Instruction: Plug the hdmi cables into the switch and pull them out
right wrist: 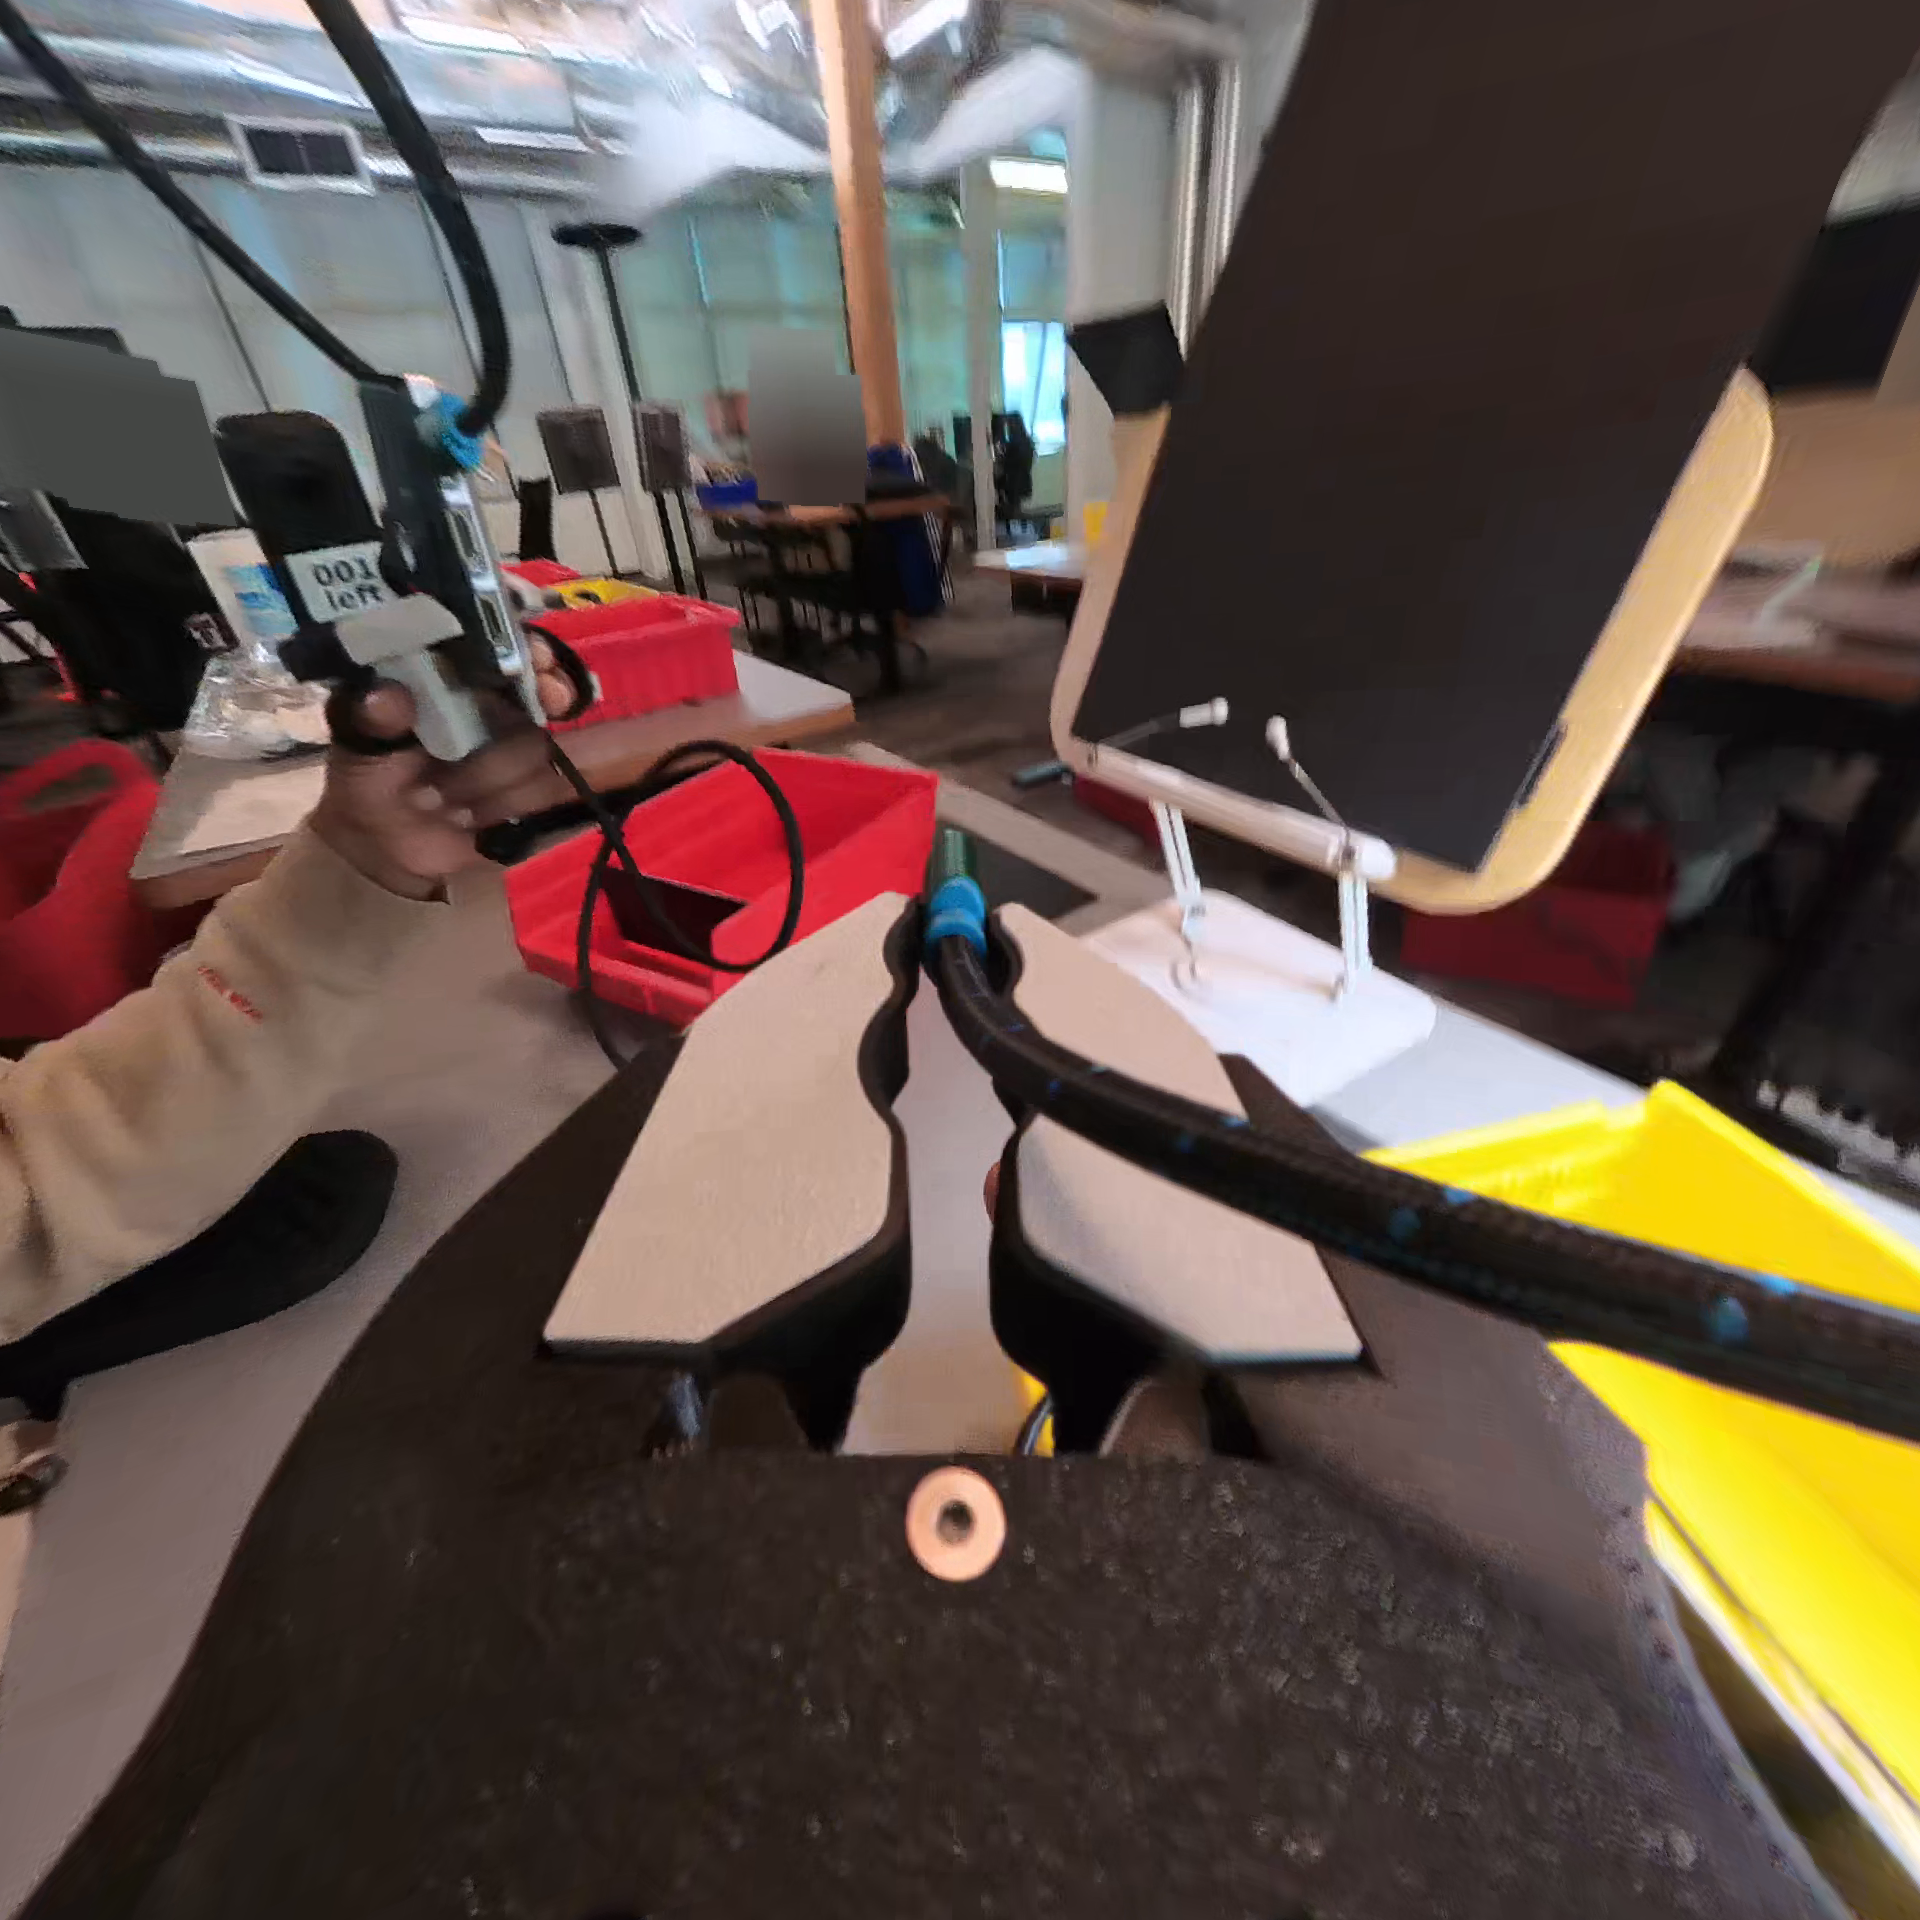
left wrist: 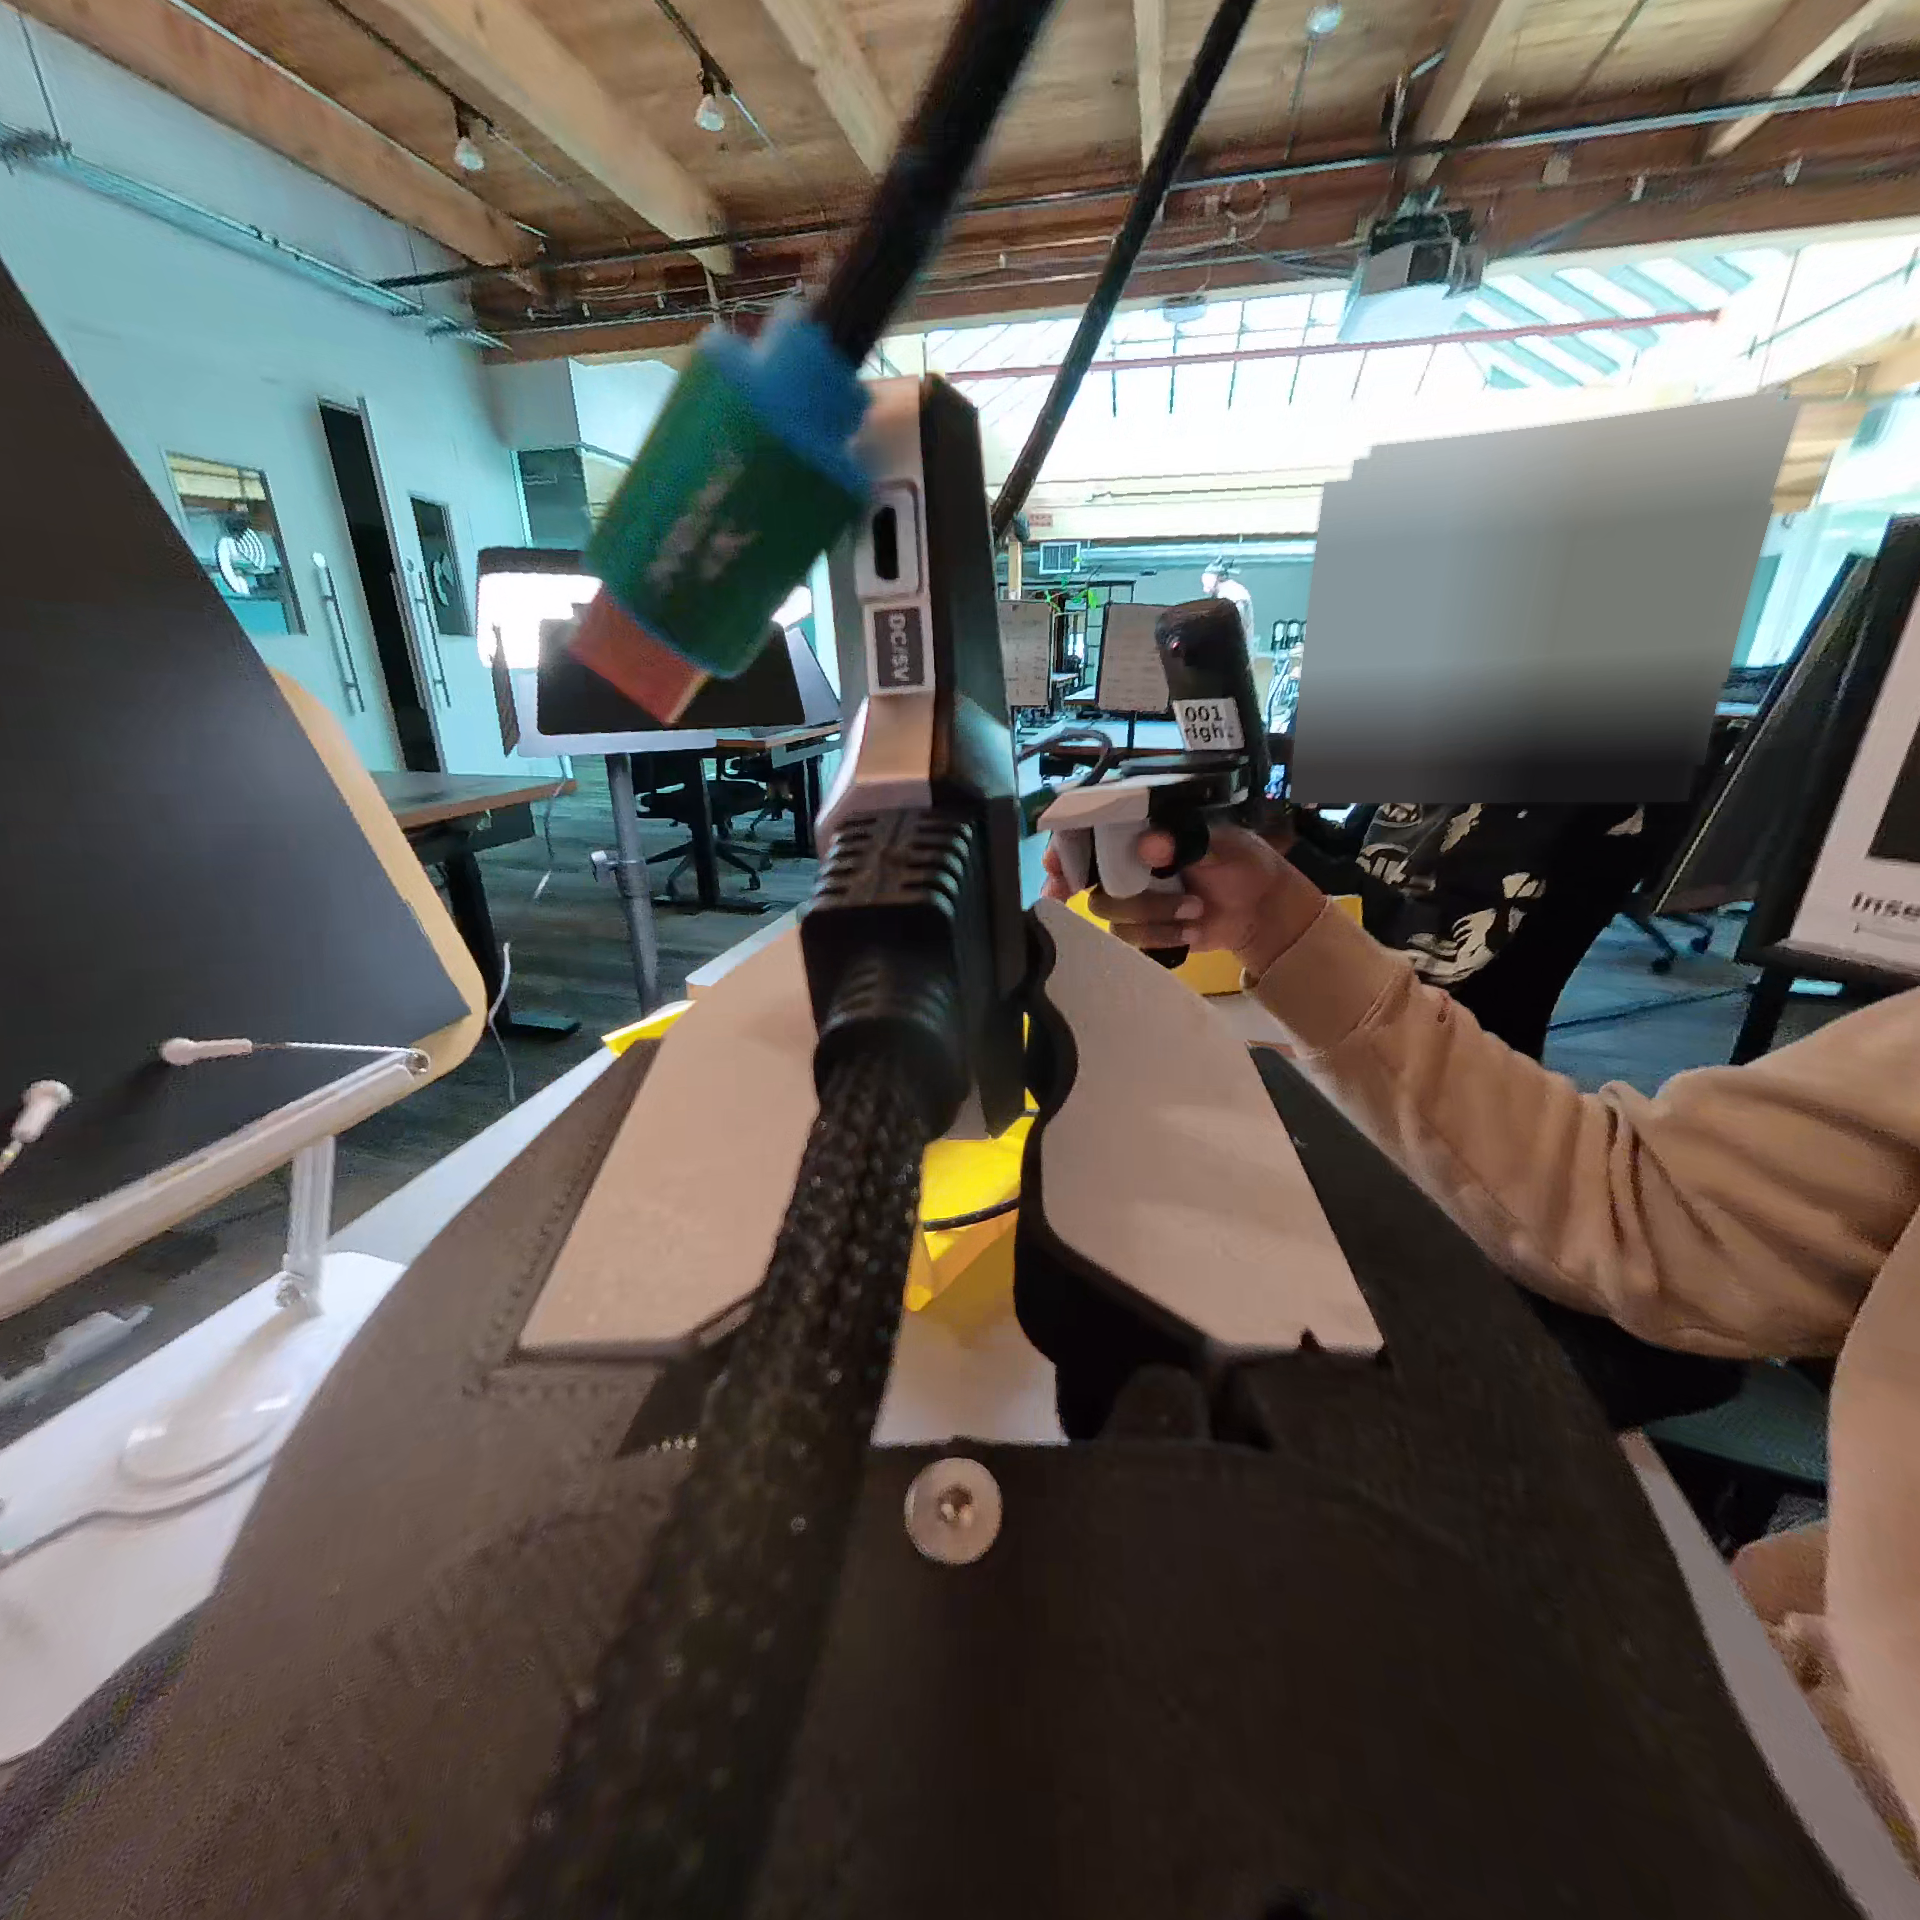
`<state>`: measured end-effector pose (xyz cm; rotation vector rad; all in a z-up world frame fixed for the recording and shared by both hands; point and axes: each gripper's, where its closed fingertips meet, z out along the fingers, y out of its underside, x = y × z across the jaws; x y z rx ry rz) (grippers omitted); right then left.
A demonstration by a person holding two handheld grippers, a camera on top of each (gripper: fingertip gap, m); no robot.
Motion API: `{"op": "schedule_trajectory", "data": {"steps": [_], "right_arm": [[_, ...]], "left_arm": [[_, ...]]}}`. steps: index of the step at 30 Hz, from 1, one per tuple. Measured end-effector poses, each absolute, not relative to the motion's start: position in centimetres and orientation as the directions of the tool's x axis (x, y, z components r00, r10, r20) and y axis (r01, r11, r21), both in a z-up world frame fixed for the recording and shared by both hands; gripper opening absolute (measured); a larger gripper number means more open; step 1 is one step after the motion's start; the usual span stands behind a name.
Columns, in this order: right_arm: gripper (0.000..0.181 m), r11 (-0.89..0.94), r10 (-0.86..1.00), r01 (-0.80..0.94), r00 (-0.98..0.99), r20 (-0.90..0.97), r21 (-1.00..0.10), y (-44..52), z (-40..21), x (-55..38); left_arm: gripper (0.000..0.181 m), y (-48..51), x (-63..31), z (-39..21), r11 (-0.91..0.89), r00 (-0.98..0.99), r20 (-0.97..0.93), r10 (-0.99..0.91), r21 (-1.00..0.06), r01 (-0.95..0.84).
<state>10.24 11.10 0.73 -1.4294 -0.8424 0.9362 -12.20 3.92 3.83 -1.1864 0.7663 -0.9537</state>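
Green plug (left wrist: 717,530) in your left wrist view: motion-blurred, cable cut off at top edge. Switch (left wrist: 935,665) lower end hidden between fingers. Yellow bin (right wrist: 1704,1351) cut off at right edge. Far room blurred.

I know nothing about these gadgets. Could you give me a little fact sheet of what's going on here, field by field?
Left gripper: jaws shut on the switch, held up in the air
Right gripper: jaws shut on a green plug with a blue collar
Black braided cable: plugged into the switch's near end
Second green plug: blurred, metal tip bare, apparently unplugged beside the switch
Empty port: visible on the switch
Nearby: yellow bin, red bin
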Motion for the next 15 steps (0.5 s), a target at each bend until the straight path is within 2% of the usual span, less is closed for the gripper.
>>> {"op": "schedule_trajectory", "data": {"steps": [3,7,12,15], "right_arm": [[0.011,-0.172,0.857,0.080,0.505,-0.109,-0.982,12.7,-1.9,10.6],[0.011,-0.289,0.778,0.306,0.627,-0.036,-0.907,14.5,-6.5,10.6],[0.011,-0.443,0.752,0.621,0.650,0.109,-0.646,15.4,-14.7,10.7],[0.012,-0.488,0.770,0.718,0.622,0.143,-0.496,15.6,-18.8,10.9]], "left_arm": [[0.022,4.4,-12.4,3.6,0.039,0.395,0.060,-0.917,-0.971,0.238],[0.022,5.1,-12.4,3.0,-0.007,0.399,0.105,-0.911,-0.971,0.238],[0.021,5.3,-11.7,2.4,-0.026,0.392,0.114,-0.913,-0.975,0.222],[0.021,5.3,-11.3,2.2,-0.025,0.392,0.104,-0.914,-0.979,0.201]]}}
